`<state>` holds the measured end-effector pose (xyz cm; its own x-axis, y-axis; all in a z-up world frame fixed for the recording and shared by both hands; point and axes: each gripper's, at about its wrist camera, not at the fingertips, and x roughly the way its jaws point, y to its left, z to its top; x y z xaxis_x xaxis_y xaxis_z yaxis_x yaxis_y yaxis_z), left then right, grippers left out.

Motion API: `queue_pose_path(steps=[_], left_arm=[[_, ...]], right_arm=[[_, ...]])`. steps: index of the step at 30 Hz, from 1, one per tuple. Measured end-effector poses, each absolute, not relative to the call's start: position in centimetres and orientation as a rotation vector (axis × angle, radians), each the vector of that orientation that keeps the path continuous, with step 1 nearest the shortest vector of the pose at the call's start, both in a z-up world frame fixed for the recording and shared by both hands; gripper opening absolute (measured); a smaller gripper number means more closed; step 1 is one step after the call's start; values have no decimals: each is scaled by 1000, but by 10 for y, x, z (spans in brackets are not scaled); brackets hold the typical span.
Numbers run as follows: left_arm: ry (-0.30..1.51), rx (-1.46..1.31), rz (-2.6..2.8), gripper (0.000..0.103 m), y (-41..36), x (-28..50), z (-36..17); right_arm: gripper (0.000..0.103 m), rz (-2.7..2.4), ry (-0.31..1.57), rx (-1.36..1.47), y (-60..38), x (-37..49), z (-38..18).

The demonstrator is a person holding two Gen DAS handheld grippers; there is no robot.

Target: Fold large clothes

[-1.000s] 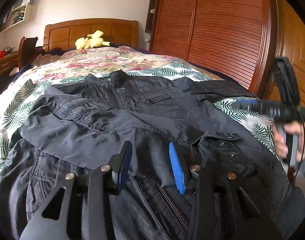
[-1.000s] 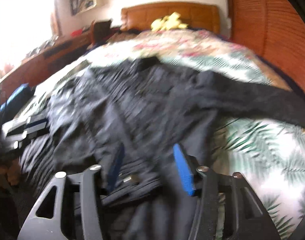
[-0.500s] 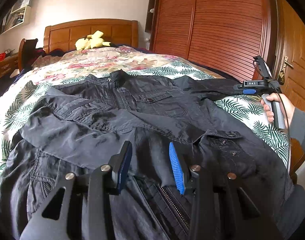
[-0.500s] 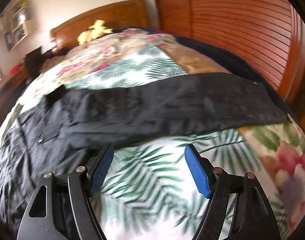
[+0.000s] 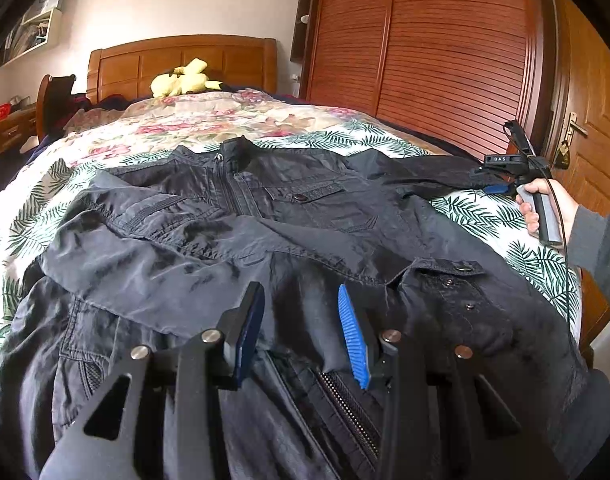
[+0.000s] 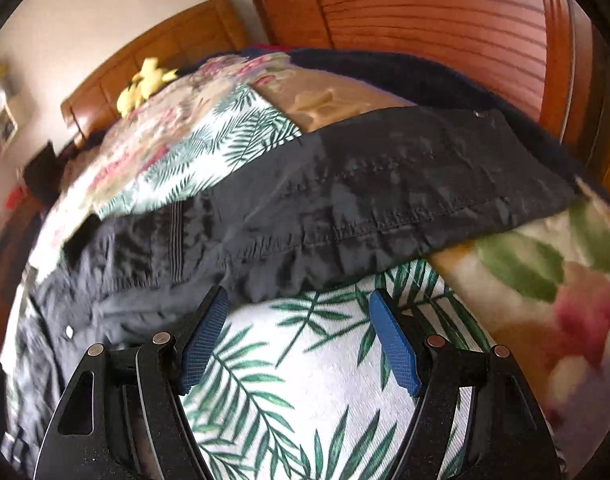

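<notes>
Large dark grey zip-front jacket (image 5: 289,240) spread front-up across a bed covered by a white palm-leaf and floral bedspread (image 5: 501,216), collar toward the wooden headboard (image 5: 181,60). One sleeve folded over the chest; the other dark sleeve (image 6: 385,184) stretched out flat toward the bed edge beside the louvred reddish-brown wardrobe doors (image 5: 445,52).

Left gripper (image 5: 301,332), black frame with blue ribbed pads (image 5: 353,336), poised over the jacket's lower hem near the open zip teeth (image 5: 349,412); jaws parted, dark fabric visible in the gap between them, nothing pinched.

Right gripper (image 6: 301,340) poised over bare palm-leaf bedspread (image 6: 305,380), just short of the outstretched sleeve's lower seam; jaws spread wide, blue pads (image 6: 393,344) well apart, nothing held. Left pad tip close to the puckered sleeve edge; contact not determinable. Same gripper seen from the left wrist view (image 5: 501,176) at the sleeve end, grasped by a bare hand (image 5: 545,208) in a grey cuff.

Yellow plush toy (image 5: 183,80) lying against the headboard, well apart from the jacket. Right wrist view partly motion-blurred along its left margin.
</notes>
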<state>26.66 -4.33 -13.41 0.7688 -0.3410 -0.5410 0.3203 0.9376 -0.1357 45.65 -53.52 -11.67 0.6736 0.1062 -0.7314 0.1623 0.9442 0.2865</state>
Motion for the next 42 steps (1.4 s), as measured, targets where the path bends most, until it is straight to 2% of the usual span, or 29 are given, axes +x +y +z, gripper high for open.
queue_pose_path(steps=[7,9,10,11,13,14,16,23,29,35,42], left_arm=[[596,-38,-358,37,-43,268,-135],[597,-38,-359,37,-43,268,-135],[597,-38,-358,37,-43,268,-135],[598,-38,-358,37,-43,268,-135],[597,-40,-357,37,-42,268,-134],[595,-39,-356,37,-43,268,-135],[595,-41,-354,37,-42,268,-135],[581,-57,-347,37,-37,261,-130],[577,-80,-351,37,-27,252,-122],[558,-89,-344,37,-19,245,-114],[528,-93,-348,37,-15,238,-105]], right_arm=[[74,-65,843,426,-547,475,-122],[68,-94,842,404,-546,481,-121],[59,-111,842,391,-545,485,-122],[43,-134,842,374,-545,487,-122],[18,-182,849,346,-544,492,-122],[11,-185,844,340,-542,493,-119],[6,-187,795,303,-533,491,-105],[3,-22,635,139,-460,470,-35],[3,264,577,-13,-349,424,6],[3,475,667,-93,-257,369,-21],[4,483,815,-120,-225,354,-56]])
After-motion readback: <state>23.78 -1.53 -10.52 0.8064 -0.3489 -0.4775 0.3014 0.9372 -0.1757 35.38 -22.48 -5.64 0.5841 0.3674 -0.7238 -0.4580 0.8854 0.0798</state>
